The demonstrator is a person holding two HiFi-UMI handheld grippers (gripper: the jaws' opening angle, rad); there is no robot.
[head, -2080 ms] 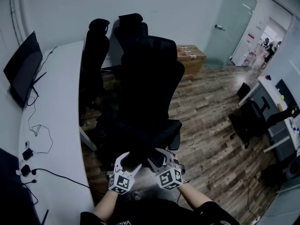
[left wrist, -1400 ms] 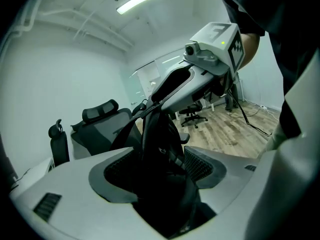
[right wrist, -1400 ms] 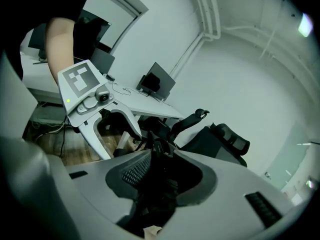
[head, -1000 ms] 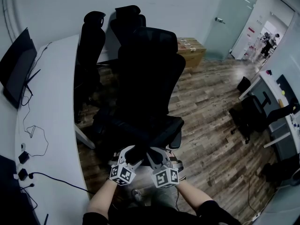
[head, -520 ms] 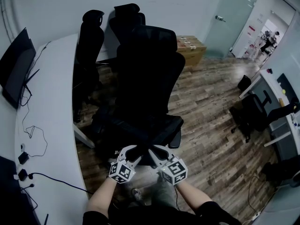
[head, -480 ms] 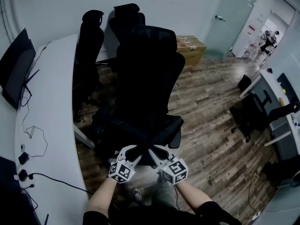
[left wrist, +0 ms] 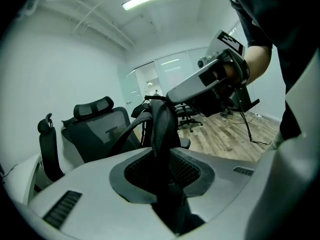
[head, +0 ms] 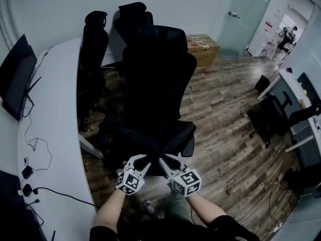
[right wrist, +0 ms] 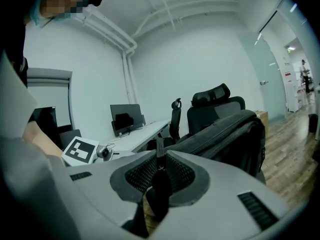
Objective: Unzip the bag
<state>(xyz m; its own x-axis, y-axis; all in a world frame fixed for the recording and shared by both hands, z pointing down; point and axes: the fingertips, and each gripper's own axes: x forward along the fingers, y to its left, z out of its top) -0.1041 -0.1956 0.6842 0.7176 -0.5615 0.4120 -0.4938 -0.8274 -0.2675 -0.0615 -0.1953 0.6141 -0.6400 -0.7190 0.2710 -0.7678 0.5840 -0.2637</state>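
Observation:
A black bag (right wrist: 227,134) rests against the black office chair (head: 160,74) in front of me; in the head view it merges with the dark seat. My left gripper (head: 142,161) is at the bag's near edge. Its jaws are closing, and a black strap (left wrist: 162,126) of the bag runs up between the pads. My right gripper (head: 166,161) sits just to its right, shut on the small black zipper pull (right wrist: 159,181). The right gripper's body (left wrist: 207,79) shows beyond the strap in the left gripper view.
A curved white desk (head: 55,114) with a monitor (head: 17,77) and loose cables runs along the left. Two more black chairs (head: 98,54) stand behind. A cardboard box (head: 203,49) sits by the far wall. Wooden floor (head: 225,134) spreads to the right.
In the head view the left gripper's jaws have drawn together at the bag's edge. The right gripper has shifted slightly right and toward me.

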